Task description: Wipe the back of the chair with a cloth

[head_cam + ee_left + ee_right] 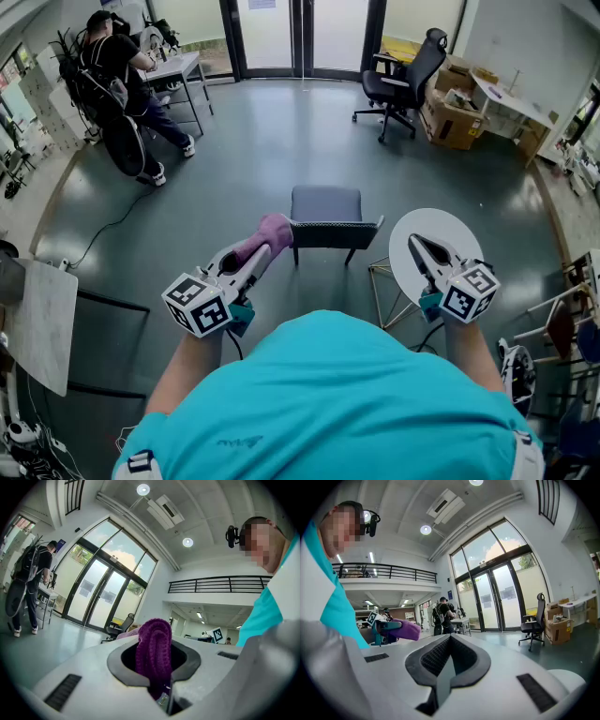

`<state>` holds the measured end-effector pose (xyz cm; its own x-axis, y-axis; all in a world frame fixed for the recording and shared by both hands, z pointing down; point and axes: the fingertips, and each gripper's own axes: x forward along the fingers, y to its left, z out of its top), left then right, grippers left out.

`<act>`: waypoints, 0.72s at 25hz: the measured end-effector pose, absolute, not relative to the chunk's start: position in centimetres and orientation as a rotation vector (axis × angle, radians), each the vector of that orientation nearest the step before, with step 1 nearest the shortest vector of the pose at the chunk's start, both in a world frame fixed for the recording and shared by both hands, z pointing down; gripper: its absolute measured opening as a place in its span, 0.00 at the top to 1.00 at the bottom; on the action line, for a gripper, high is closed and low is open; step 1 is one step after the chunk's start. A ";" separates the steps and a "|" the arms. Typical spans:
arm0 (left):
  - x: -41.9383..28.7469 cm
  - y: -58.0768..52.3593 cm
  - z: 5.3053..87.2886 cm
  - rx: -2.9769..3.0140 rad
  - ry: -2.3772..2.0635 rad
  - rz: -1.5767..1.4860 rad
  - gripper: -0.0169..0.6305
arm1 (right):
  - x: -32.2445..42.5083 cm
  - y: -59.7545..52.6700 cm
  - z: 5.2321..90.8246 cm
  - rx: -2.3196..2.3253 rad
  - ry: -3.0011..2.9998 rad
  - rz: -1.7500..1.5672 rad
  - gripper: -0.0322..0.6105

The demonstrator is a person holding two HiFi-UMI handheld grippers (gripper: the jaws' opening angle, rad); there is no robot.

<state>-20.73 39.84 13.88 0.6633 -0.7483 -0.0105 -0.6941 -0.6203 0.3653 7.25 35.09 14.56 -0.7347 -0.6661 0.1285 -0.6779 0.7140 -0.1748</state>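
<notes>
Left gripper view: cloth (153,651) between jaws

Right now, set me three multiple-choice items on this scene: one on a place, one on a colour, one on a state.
1. Where is the cloth?
A. in the right gripper
B. in the left gripper
C. in neither gripper

2. What colour is the cloth?
A. purple
B. yellow
C. white

3. How is the right gripper?
A. shut on the cloth
B. wide open
C. shut, holding nothing

Answers:
1 B: the left gripper view shows the cloth clamped between its jaws.
2 A: it looks purple in every view.
3 C: the right gripper view shows its jaws together with nothing between them.
</notes>
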 end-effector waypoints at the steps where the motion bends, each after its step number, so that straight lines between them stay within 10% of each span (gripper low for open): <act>1: -20.8 39.8 13.8 2.550 -1.144 -0.233 0.88 | 7.1 35.1 14.5 1.116 -2.858 0.323 0.96; 18: -19.0 39.1 13.4 2.557 -1.135 -0.229 0.88 | 8.4 34.1 14.0 1.125 -2.868 0.327 0.96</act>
<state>-18.95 39.07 13.41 0.6690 -0.7432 -0.0116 -0.6895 -0.6264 0.3636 8.39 34.06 14.03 -0.7356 -0.6673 0.1165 -0.6764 0.7143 -0.1797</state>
